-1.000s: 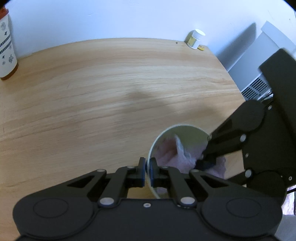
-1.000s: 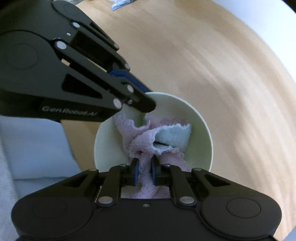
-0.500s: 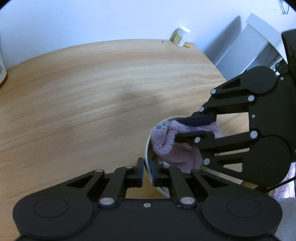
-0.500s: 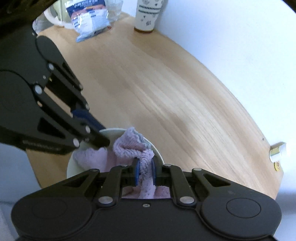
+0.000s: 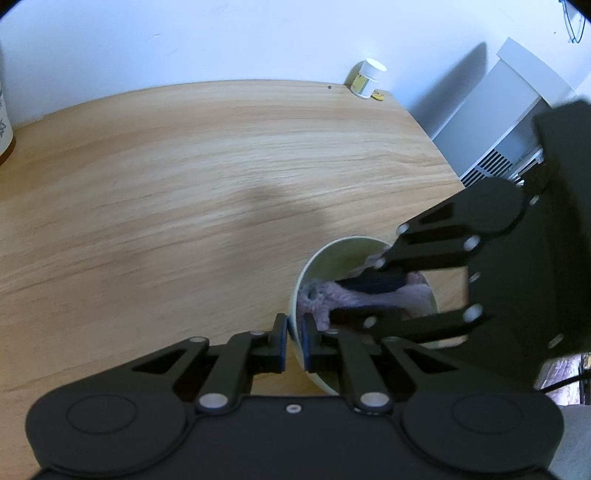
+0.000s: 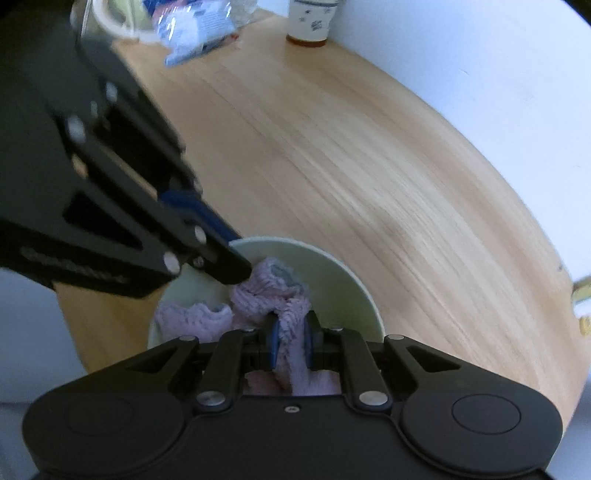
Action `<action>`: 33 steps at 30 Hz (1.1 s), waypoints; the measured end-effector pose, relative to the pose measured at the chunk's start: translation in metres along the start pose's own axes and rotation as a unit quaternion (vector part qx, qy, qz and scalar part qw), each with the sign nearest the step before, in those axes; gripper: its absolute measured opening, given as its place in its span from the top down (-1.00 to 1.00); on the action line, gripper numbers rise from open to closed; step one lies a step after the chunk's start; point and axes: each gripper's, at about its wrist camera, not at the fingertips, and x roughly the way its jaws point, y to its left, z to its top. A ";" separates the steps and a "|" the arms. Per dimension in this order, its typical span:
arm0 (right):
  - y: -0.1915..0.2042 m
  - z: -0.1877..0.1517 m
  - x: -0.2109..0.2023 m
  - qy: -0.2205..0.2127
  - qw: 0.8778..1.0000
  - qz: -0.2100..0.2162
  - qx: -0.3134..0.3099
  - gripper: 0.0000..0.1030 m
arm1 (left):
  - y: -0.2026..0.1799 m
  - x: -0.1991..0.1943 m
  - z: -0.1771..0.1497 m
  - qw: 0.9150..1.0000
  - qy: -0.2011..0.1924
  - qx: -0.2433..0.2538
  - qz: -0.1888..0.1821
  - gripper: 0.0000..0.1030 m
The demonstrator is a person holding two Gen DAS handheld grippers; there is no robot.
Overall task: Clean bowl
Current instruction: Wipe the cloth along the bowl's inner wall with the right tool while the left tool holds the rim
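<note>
A pale green bowl (image 5: pixel 343 254) (image 6: pixel 328 280) sits near the table's front edge. My left gripper (image 5: pixel 294 341) is shut on the bowl's near rim, one finger inside and one outside. A pink cloth (image 5: pixel 332 299) (image 6: pixel 269 291) lies bunched inside the bowl. My right gripper (image 6: pixel 290 345) is shut on a fold of that cloth, down inside the bowl. In the left wrist view the right gripper (image 5: pixel 360 297) reaches in from the right and covers much of the bowl. In the right wrist view the left gripper (image 6: pixel 236 267) comes in from the upper left onto the rim.
The wooden table (image 5: pixel 184 184) runs up to a white wall. A small white jar (image 5: pixel 367 77) stands at its far corner. A patterned paper cup (image 6: pixel 310 18), a blue-and-white packet (image 6: pixel 195 33) and a mug (image 6: pixel 110 18) stand at the table's other end. A white cabinet (image 5: pixel 498 122) is beside the table.
My right gripper has swept the cloth round inside the bowl, from its near side past the rim and back down in. My left gripper has kept its hold on the rim.
</note>
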 end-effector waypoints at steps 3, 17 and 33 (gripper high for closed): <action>-0.007 0.005 -0.013 -0.031 0.999 0.021 0.034 0.71 | 0.002 0.001 0.002 1.000 0.000 -0.003 -0.002 0.87; 0.005 -0.006 0.010 -0.039 0.998 0.027 0.032 0.71 | -0.002 0.003 0.004 1.000 0.005 0.006 0.012 0.87; 0.007 -0.012 -0.025 -0.013 0.996 -0.081 -0.028 0.72 | -0.007 0.005 0.007 1.000 0.010 0.006 0.025 0.88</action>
